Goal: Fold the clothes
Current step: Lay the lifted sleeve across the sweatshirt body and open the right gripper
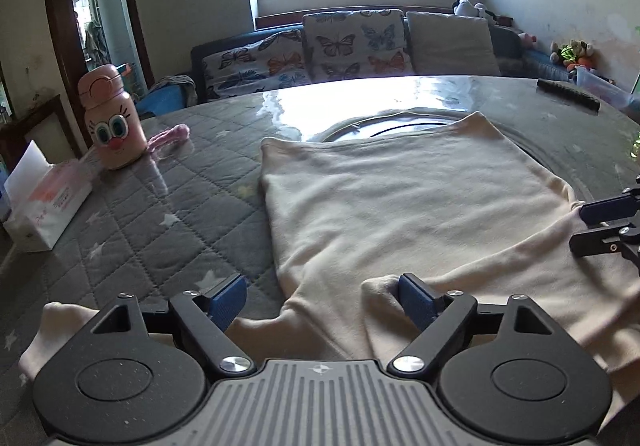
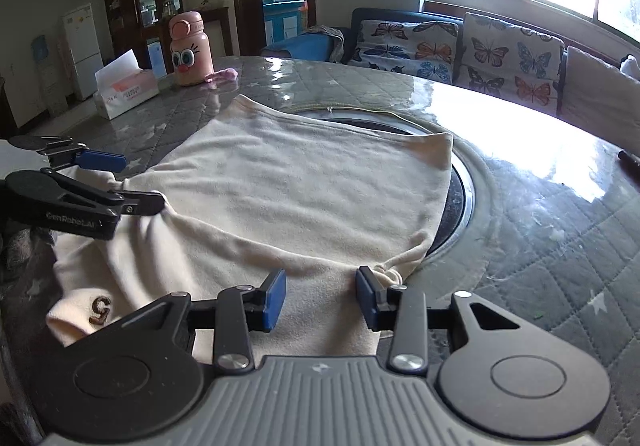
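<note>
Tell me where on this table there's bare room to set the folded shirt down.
The quilted table is bare between the cream shirt and the tissue box. Bare too on the right, between the shirt and the black object by the far edge. Crowded: the far left corner, with the pink bottle and the tissue box.

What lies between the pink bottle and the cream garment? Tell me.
Only bare quilted table cover separates the pink bottle from the cream garment; a pink strap trails off the bottle toward it. The left wrist view shows this best.
</note>
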Demonstrator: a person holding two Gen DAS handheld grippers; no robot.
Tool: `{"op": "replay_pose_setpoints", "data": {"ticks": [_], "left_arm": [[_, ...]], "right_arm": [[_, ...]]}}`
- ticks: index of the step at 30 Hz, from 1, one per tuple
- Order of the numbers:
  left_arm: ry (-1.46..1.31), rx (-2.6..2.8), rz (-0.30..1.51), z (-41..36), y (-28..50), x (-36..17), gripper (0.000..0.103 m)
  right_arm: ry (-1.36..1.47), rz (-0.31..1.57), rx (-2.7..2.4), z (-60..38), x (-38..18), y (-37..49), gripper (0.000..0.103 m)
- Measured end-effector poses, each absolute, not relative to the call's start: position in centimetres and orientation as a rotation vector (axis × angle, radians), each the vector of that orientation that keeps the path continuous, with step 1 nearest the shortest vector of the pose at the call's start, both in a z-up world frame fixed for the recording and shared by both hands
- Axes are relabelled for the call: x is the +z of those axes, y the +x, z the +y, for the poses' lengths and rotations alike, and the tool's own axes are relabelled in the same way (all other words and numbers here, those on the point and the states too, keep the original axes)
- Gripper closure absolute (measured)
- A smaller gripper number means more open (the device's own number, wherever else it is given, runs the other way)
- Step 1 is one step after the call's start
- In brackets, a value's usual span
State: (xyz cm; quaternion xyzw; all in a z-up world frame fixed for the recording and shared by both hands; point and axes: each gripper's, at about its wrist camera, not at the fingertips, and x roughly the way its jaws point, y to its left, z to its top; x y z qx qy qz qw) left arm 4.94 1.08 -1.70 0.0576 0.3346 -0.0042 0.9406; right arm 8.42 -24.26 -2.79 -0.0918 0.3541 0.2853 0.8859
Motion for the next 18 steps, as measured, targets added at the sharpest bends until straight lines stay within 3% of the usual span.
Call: {"op": "replay_pose_setpoints", "data": {"ticks": [9,18], "left_arm": [[0.065,-0.077,0.664,2.1,2.5,-0.4,0.022],[0.106,-0.207,0.694,0.1,1.0,-1.5,0.060]], "right_arm": [[-0.207,0.718,0.597,-23.6,-2.4,8.3,0.064],[-0.208,0.723,0.598,-23.5,-2.7,8.2,0.061]]}}
